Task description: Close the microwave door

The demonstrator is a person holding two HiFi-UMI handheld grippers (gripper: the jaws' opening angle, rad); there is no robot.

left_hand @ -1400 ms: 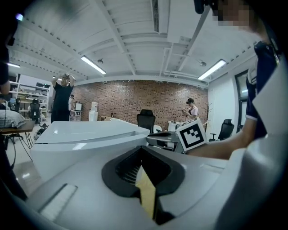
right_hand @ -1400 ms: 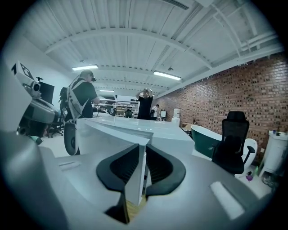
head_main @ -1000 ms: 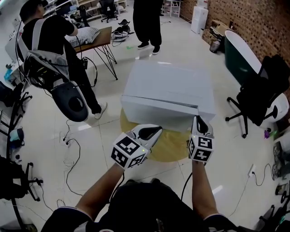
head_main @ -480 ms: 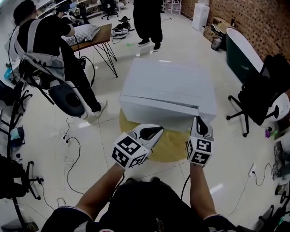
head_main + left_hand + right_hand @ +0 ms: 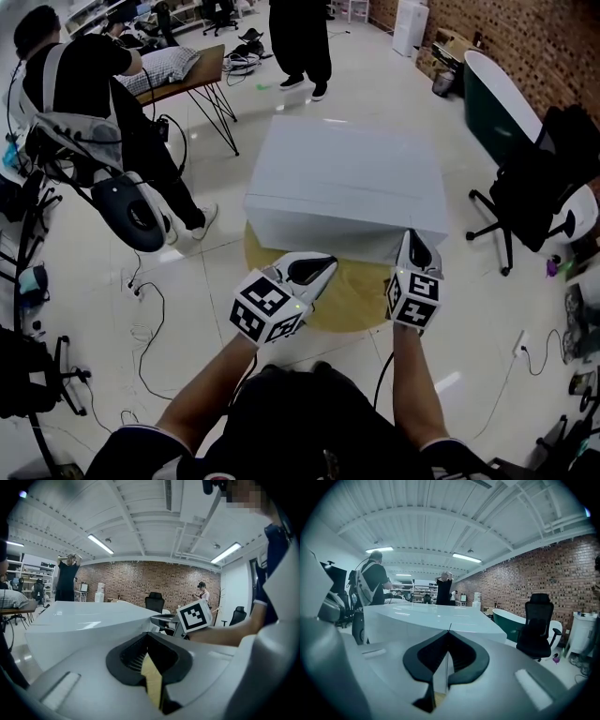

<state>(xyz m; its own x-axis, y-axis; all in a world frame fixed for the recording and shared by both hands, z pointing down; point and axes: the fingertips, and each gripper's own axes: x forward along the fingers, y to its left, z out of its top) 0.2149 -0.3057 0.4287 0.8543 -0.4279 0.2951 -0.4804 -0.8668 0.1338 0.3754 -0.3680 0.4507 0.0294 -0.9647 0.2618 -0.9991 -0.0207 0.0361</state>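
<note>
Now your right gripper point(image 5: 413, 236) has just been closing its jaws. They meet with nothing between them, tips at the near right corner of the microwave point(image 5: 347, 173); whether they touch it is unclear. Your left gripper point(image 5: 325, 266) is likewise closed and empty, held over the round yellow table point(image 5: 352, 302) just before the microwave's front face. The microwave covers the table's far side, front toward you, and its door seems to lie flat against that front.
</note>
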